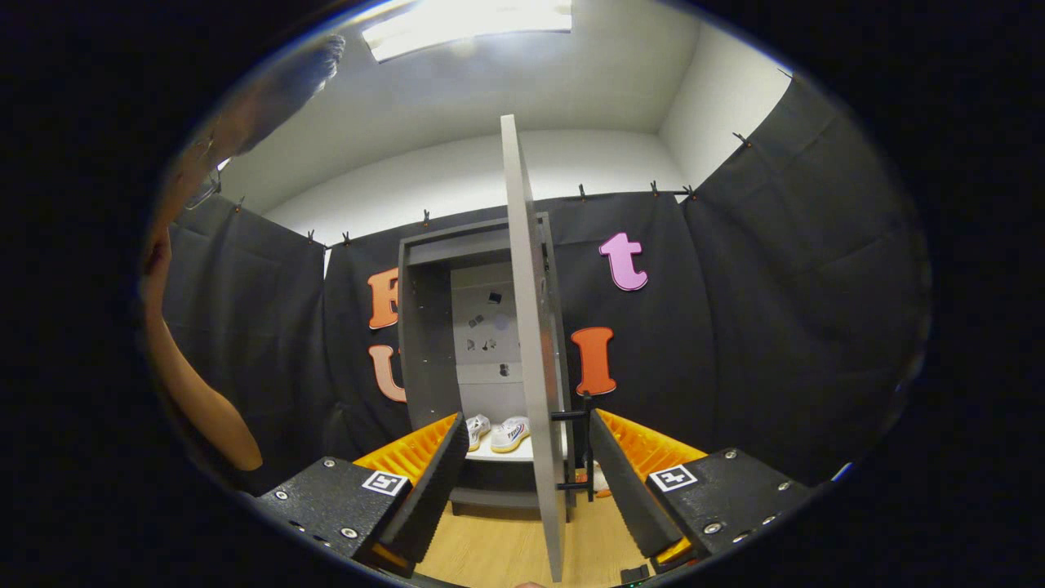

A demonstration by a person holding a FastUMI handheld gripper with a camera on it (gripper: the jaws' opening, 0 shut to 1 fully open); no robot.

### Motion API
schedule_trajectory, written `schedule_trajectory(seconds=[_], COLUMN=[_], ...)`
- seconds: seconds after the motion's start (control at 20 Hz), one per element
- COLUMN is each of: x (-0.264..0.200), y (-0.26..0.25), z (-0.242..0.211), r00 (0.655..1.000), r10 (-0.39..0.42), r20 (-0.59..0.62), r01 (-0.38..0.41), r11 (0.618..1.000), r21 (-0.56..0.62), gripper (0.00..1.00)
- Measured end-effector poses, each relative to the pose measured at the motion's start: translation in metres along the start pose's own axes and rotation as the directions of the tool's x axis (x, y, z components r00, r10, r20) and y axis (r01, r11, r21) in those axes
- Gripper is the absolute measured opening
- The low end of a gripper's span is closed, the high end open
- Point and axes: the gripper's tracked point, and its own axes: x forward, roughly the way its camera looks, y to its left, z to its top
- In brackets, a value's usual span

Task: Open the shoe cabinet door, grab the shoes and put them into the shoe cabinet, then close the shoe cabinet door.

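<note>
**A:** Where are the shoes relative to your claw?

**B:** White shoes (pixel 500 433) are on the lower shelf inside the shoe cabinet (pixel 424 327), beyond my fingertips and seen through the gap between the fingers. Pair sits side by side, toes towards me, long axes running front to back of the shelf.

**A:** Door?

**B:** Cabinet door (pixel 535 351) is swung open, edge-on to me, standing upright between my two fingers. Its black handle (pixel 578 441) is on the right face, just beside my right finger (pixel 624 482).

**A:** Claw state?

**B:** My claw (pixel 529 478) is spread wide, gripping nothing. Can't tell if either finger touches the door.

**A:** Surroundings?

**B:** Wooden floor (pixel 498 555) under the fingers. A person's arm (pixel 196 392) well off to my left.
</note>
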Motion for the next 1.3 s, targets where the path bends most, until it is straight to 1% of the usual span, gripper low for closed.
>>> schedule_trajectory(seconds=[0.15, 0.2, 0.25, 0.35, 0.5, 0.65, 0.75, 0.9, 1.0, 1.1, 1.3], x=[0.003, 0.006, 0.007, 0.014, 0.022, 0.035, 0.044, 0.055, 0.058, 0.061, 0.060], y=[-0.021, -0.025, -0.031, -0.052, -0.070, -0.082, -0.085, -0.079, -0.073, -0.076, -0.073], z=[-0.005, -0.009, -0.016, -0.027, -0.032, -0.038, -0.046, -0.054, -0.054, -0.055, -0.054], r00=[1.000, 1.000, 0.999, 0.998, 0.999, 0.999, 0.996, 0.990, 0.985, 0.981, 0.972], r10=[-0.006, 0.004, 0.010, -0.003, 0.003, 0.021, 0.044, 0.104, 0.151, 0.172, 0.217], r20=[-0.014, -0.023, -0.040, -0.067, -0.052, -0.051, -0.075, -0.092, -0.080, -0.091, -0.094], r01=[0.005, -0.004, -0.010, 0.005, 0.001, -0.016, -0.037, -0.095, -0.141, -0.162, -0.205], r11=[1.000, 1.000, 1.000, 1.000, 0.997, 0.996, 0.995, 0.990, 0.983, 0.981, 0.971], r21=[-0.015, -0.012, -0.003, 0.028, 0.074, 0.085, 0.094, 0.105, 0.119, 0.108, 0.121], gripper=[0.92, 0.92, 0.92, 0.92, 0.93, 0.93, 0.93, 0.95, 0.95, 0.95, 0.95])
